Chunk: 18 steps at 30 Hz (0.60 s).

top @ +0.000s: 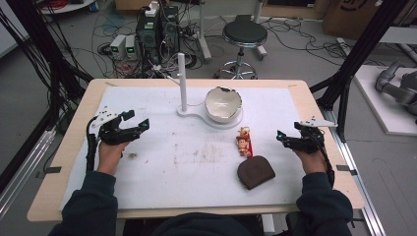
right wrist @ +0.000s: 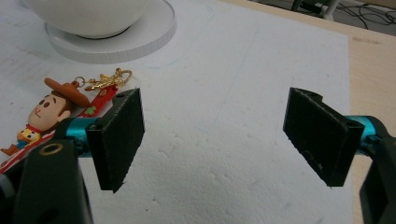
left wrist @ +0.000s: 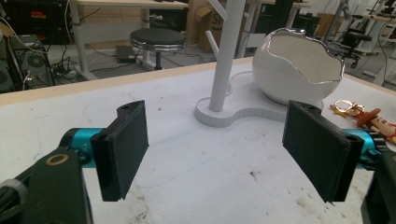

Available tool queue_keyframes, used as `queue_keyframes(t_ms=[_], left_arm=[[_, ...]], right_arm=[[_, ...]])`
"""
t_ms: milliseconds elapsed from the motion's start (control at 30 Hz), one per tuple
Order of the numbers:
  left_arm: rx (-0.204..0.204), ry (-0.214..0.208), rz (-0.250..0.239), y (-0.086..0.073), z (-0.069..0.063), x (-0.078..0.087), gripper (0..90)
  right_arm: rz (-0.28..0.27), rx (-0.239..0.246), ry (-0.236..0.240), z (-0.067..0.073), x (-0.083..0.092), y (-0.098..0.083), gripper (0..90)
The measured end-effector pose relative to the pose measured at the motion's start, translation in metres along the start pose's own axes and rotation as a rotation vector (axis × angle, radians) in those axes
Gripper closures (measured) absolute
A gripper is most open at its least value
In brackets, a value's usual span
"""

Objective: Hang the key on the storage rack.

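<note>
A cowboy-doll keychain [top: 244, 140] with a gold clasp lies on the white mat right of centre; it also shows at the left of the right gripper view, cowboy-doll keychain [right wrist: 51, 109]. A brown pouch [top: 255, 173] lies just in front of it. A white eggshell-shaped bowl [top: 223, 103] sits on a white stand whose upright post [top: 182, 81] rises beside it. My left gripper [top: 136, 122] rests at the mat's left side, open and empty. My right gripper [top: 281, 137] hovers at the right side, open and empty, a short way right of the keychain.
The white mat [top: 196, 162] covers a wooden table [top: 314, 105]. Behind the table stand a black stool [top: 244, 35], computer boxes and loose cables. Black frame posts [top: 366, 44] rise at both sides. Dirt marks stain the mat's middle.
</note>
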<state>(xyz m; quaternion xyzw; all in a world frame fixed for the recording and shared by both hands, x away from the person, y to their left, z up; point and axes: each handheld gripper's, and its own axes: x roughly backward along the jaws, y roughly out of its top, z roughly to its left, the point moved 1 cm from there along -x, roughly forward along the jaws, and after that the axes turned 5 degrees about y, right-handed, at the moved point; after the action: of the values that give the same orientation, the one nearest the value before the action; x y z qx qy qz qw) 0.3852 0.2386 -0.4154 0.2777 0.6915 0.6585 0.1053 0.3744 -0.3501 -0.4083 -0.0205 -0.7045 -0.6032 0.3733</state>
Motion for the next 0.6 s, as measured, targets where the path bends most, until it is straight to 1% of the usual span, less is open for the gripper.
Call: queue_keyframes(t_ms=[167, 267, 333, 467, 500, 600], left_arm=[[0.021, 0.001, -0.008, -0.002, 0.001, -0.004, 22.9], [0.027, 0.004, -0.002, -0.002, 0.003, -0.008, 23.1], [0.028, 0.01, -0.01, -0.001, 0.004, -0.009, 23.1], [0.035, 0.016, -0.027, 0.004, 0.008, -0.01, 23.1], [0.04, 0.016, -0.028, 0.004, 0.008, -0.01, 23.1], [0.039, 0.013, -0.009, 0.001, 0.009, -0.013, 23.1]], right_arm=[[0.001, -0.002, 0.0, 0.001, 0.001, -0.001, 20.9], [-0.005, -0.009, 0.0, -0.001, 0.001, -0.001, 20.9], [-0.009, -0.014, -0.008, -0.003, 0.001, 0.001, 20.9], [-0.012, -0.008, -0.015, -0.002, -0.002, 0.004, 20.9], [-0.008, -0.014, -0.014, 0.0, -0.003, 0.005, 20.9], [-0.002, -0.023, -0.006, 0.003, -0.006, 0.005, 20.9]])
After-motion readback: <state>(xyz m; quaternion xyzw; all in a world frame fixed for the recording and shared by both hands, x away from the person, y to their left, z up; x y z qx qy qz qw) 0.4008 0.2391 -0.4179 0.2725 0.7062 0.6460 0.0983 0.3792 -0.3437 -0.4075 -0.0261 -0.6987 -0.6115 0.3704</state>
